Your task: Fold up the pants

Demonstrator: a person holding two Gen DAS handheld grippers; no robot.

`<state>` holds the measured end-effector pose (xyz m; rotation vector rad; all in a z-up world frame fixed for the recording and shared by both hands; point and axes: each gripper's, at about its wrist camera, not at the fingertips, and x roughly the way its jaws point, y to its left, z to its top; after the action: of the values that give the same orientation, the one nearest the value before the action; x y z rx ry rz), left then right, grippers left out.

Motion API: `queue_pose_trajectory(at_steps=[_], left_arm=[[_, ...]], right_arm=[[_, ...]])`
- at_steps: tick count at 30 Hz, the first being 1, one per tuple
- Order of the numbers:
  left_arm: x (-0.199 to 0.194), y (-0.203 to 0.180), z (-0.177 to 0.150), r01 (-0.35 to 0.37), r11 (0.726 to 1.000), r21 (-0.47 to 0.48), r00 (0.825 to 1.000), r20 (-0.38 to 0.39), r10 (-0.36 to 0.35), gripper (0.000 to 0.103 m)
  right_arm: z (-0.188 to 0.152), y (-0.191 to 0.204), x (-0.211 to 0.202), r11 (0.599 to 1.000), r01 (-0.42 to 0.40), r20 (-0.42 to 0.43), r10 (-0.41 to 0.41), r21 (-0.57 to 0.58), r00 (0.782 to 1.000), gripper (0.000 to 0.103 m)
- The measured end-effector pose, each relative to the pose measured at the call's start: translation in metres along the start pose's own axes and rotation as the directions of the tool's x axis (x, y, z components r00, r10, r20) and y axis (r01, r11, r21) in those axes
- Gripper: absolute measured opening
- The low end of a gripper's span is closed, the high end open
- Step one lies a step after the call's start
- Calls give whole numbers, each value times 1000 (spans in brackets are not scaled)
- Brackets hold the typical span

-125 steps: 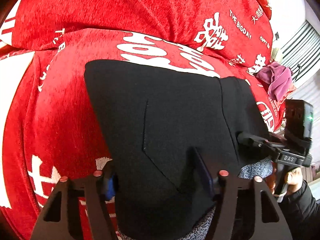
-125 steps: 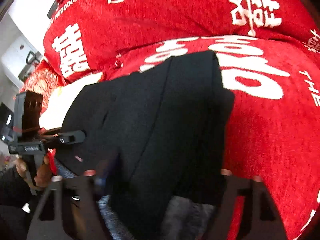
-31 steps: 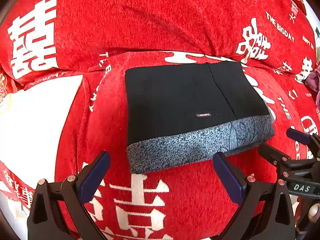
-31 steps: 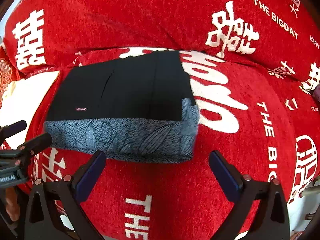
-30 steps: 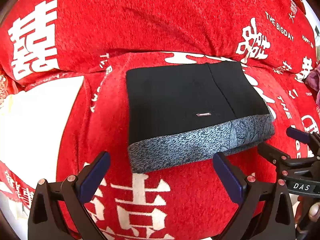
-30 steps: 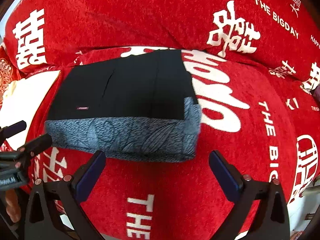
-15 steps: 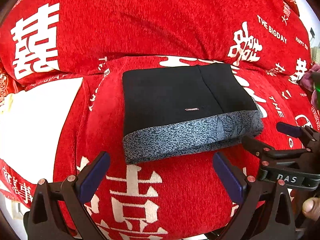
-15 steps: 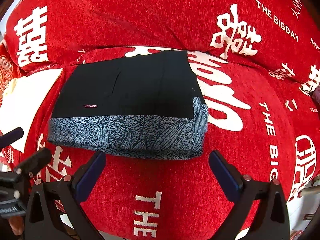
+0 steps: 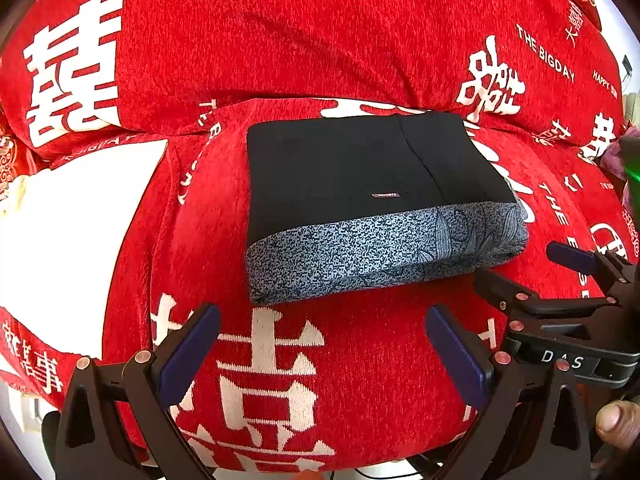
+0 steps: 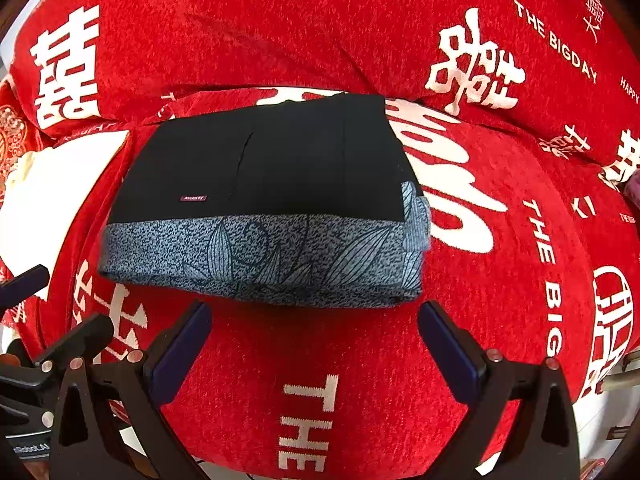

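On the red cushion [image 9: 360,380] with white lettering, your pants [image 9: 372,200] lay folded into a compact black rectangle, its grey leaf-patterned band turned toward you. You held your left tongs [image 9: 320,344] spread wide and empty, just short of that band. Your right tongs [image 10: 314,336] were equally wide and empty, clear of the pants.
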<state>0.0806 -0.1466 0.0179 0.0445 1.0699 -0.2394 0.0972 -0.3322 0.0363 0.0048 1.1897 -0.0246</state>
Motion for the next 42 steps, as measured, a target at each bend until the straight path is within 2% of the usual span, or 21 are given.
queue_pose_trajectory(at_steps=[42], left_arm=[[13, 4, -4, 1, 1000, 3, 999, -43, -1, 103]], right_arm=[[-6, 1, 11, 1000, -7, -44, 7, 1, 999, 103]])
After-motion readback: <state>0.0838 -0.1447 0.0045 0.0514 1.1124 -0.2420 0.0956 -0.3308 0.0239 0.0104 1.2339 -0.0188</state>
